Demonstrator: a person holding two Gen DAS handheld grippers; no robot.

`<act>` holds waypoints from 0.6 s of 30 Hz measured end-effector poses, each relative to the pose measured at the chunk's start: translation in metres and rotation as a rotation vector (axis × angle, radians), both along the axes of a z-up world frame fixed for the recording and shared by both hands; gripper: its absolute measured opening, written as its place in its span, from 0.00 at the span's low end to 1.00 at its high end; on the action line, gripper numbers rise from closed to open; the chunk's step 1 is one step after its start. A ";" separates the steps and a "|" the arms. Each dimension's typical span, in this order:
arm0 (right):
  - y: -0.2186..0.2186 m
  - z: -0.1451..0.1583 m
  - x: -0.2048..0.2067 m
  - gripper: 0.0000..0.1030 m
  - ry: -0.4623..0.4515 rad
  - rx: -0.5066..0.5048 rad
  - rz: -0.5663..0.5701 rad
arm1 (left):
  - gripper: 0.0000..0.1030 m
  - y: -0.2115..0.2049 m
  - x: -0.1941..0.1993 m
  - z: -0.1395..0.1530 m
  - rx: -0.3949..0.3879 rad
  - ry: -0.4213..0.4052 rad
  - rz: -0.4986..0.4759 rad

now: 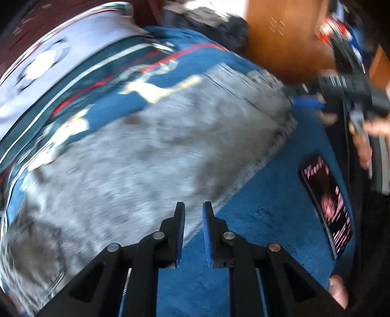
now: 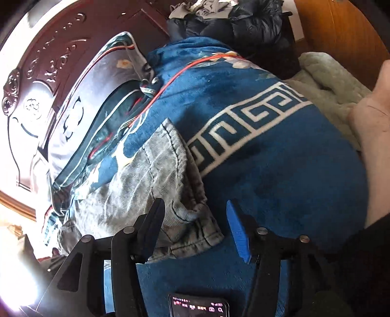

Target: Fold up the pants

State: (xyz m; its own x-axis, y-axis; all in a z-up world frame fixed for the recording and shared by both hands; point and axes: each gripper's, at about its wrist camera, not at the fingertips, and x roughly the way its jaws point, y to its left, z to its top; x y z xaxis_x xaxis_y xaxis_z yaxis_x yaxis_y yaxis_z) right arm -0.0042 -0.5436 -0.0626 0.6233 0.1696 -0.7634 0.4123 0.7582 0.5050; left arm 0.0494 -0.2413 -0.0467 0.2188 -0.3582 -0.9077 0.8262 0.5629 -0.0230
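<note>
Grey washed pants (image 1: 146,158) lie spread on a blue blanket (image 1: 256,231) on a bed; this view is blurred. My left gripper (image 1: 193,214) hangs over the pants' near edge, its pads a narrow gap apart with nothing between them. In the right wrist view a folded end of the pants (image 2: 151,175) lies on the blanket (image 2: 280,175). My right gripper (image 2: 195,214) is open just above it. The cloth's corner lies under the gap and the pads do not press on it. The right gripper (image 1: 316,102) also shows at the pants' far right corner.
A lit phone (image 1: 326,207) lies on the blanket at the bed's edge, also seen as the phone (image 2: 198,307). A bare hand (image 2: 373,126) is at the right. A carved headboard (image 2: 36,85), a pillow (image 2: 65,136), a dark jacket pile (image 2: 243,19) and a green blanket (image 2: 329,80) ring the bed.
</note>
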 end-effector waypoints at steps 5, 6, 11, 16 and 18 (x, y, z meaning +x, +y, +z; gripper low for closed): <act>0.008 -0.011 0.019 0.28 0.025 0.023 0.055 | 0.16 -0.012 -0.004 -0.024 0.075 -0.001 -0.074; 0.010 -0.013 0.023 0.24 0.040 0.006 0.063 | 0.16 -0.012 -0.002 -0.023 0.069 0.007 -0.070; 0.006 0.006 0.014 0.11 -0.030 -0.042 0.033 | 0.05 -0.006 0.002 -0.008 -0.001 0.019 -0.066; 0.011 0.027 -0.005 0.11 -0.059 -0.083 0.052 | 0.04 0.008 -0.001 0.008 -0.059 0.036 -0.079; 0.013 0.013 0.000 0.11 0.022 -0.104 0.062 | 0.04 0.006 0.001 -0.009 0.008 0.035 -0.074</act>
